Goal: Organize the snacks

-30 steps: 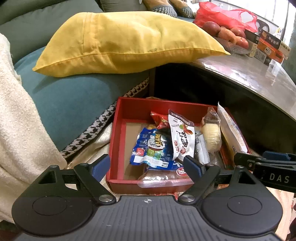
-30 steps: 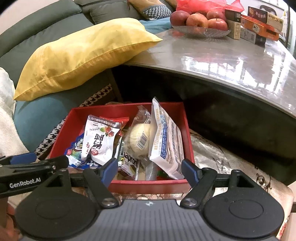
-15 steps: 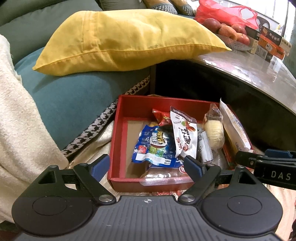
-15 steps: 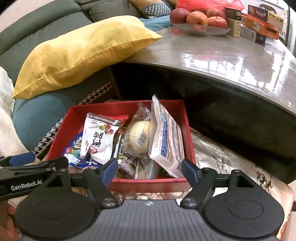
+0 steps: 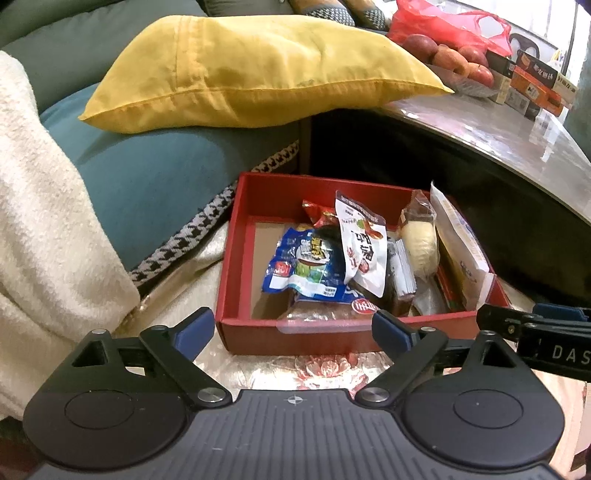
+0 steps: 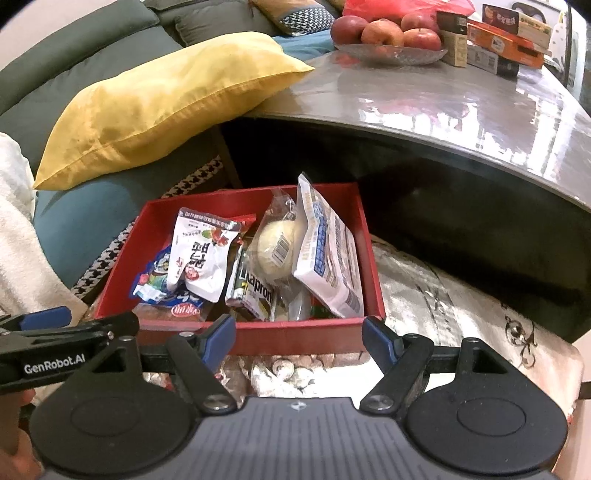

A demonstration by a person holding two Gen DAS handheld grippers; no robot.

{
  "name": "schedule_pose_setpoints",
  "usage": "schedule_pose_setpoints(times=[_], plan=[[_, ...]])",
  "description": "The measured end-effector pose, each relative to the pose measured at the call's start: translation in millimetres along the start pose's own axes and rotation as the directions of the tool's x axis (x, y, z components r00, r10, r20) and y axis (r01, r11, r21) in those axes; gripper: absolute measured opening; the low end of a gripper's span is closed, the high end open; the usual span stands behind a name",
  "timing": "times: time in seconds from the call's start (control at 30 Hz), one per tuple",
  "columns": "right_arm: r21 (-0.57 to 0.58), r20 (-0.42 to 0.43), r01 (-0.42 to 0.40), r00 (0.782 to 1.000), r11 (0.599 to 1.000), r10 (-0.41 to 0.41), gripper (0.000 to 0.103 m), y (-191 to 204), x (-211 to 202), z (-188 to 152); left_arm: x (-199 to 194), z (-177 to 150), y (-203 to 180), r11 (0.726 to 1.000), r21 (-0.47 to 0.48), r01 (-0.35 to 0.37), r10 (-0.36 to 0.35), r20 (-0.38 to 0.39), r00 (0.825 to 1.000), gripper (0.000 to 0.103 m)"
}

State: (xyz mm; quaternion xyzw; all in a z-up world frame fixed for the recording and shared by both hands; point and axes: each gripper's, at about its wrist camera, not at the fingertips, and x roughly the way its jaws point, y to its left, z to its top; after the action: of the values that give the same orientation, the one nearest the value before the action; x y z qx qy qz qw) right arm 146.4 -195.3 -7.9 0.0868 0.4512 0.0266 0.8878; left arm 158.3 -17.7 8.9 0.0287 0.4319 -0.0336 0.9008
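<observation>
Seemingly the job is close to finished: every snack in view already sits inside the red box [image 5: 236, 258], which rests on a patterned cloth [image 6: 443, 295] just in front of the dark tabletop [image 6: 461, 92]. A blue packet [image 5: 303, 266] lies flat toward the left of the box, a white packet with red print [image 5: 364, 247] leans over it, a round pale bun in clear wrap [image 6: 275, 247] stands near the middle, and a large white pouch [image 6: 328, 254] leans against the right wall. More small packs are wedged along the near wall, though their labels are partly hidden. The far-left part of the box floor is bare, so the contents are crowded to the right and somewhat jumbled. No loose snack shows on the cloth around the box. The left tool [image 5: 293, 326] hovers just short of the near wall with its fingers apart and nothing between them; the right tool [image 6: 299, 338] does likewise, spread wide and empty. What remains, by my reading, is at most straightening the leaning packs. Apples [image 6: 384, 31] and cartons [image 6: 506, 40] on the far tabletop appear to be no part of this.
</observation>
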Motion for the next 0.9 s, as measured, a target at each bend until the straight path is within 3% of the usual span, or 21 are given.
schedule_pose_setpoints(times=[0.9], plan=[[0.021, -0.006, 0.001, 1.0, 1.0, -0.001, 0.071, -2.9, -45.4, -49.6, -29.7, -47.7, -8.2, 0.999, 0.007, 0.039, -0.039, -0.027, 0.999, 0.103]])
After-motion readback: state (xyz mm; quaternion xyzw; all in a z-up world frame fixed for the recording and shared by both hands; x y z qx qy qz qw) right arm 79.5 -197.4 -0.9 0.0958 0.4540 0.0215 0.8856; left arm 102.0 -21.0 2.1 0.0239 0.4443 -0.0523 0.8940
